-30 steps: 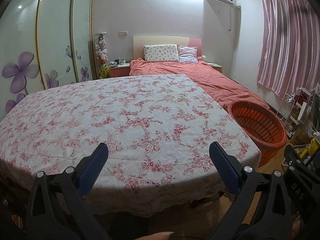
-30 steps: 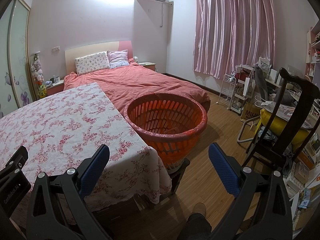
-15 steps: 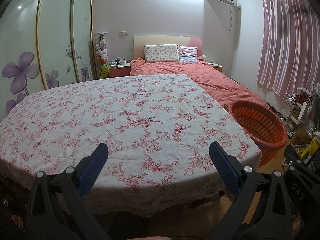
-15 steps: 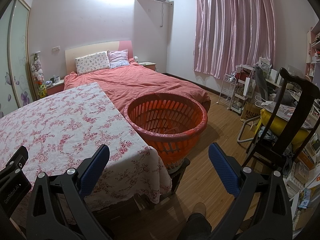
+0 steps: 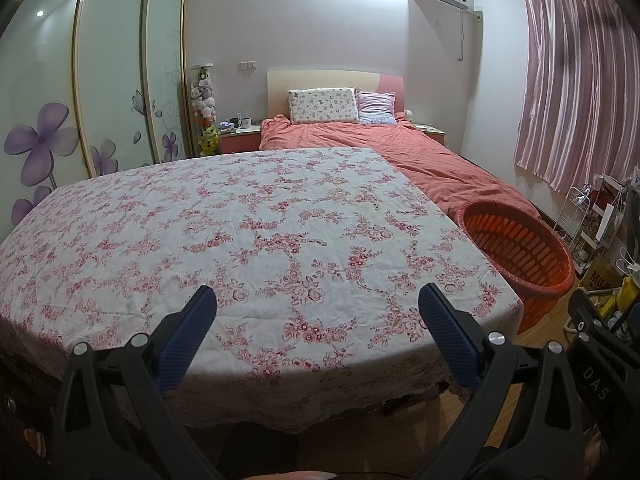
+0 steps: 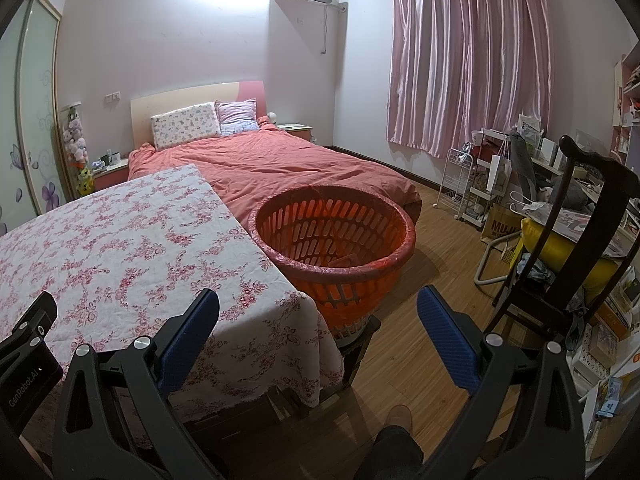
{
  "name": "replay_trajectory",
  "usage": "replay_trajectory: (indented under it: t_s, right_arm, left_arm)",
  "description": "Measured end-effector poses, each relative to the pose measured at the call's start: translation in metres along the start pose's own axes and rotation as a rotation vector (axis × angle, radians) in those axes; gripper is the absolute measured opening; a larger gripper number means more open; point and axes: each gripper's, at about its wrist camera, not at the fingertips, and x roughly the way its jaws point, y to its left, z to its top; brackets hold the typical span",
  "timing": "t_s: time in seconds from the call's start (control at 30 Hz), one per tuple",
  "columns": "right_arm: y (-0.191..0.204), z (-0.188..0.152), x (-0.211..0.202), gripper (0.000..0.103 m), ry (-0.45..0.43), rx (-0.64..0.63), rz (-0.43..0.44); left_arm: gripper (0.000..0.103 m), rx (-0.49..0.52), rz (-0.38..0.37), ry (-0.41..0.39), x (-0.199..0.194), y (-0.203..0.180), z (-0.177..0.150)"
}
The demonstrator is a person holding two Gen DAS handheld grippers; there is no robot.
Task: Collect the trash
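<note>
Right gripper (image 6: 318, 312) wide open, holding nothing; round orange slotted plastic basket (image 6: 332, 236) just past its tips at 12 o'clock, beside the floral-clothed table (image 6: 120, 248). Left gripper (image 5: 316, 312) likewise spread and empty, basket (image 5: 516, 248) off at 2 o'clock. No trash visible on the cloth; right hand judged nearer the basket.

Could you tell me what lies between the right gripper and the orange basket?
In the right wrist view, only the tablecloth's draped corner and bare wooden floor separate the right gripper from the orange basket.
</note>
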Motion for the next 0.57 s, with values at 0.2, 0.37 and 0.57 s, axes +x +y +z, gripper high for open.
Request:
replay_trajectory:
  t_s: [0.2, 0.37, 0.57]
  right_arm:
    - [0.0009, 0.0007, -0.0001, 0.098, 0.000, 0.001, 0.000]
    - [0.0007, 0.0006, -0.0002, 0.098, -0.001, 0.000, -0.001]
    - [0.0002, 0.0002, -0.0002, 0.098, 0.000, 0.001, -0.001]
  left_arm:
    - [0.099, 0.003, 0.005, 0.001, -0.0008, -0.0010, -0.0022]
    - [0.099, 0.000, 0.005, 0.000, -0.0007, -0.0004, -0.0027]
    - [0.099, -0.002, 0.005, 0.003, -0.0014, 0.0001, -0.0050]
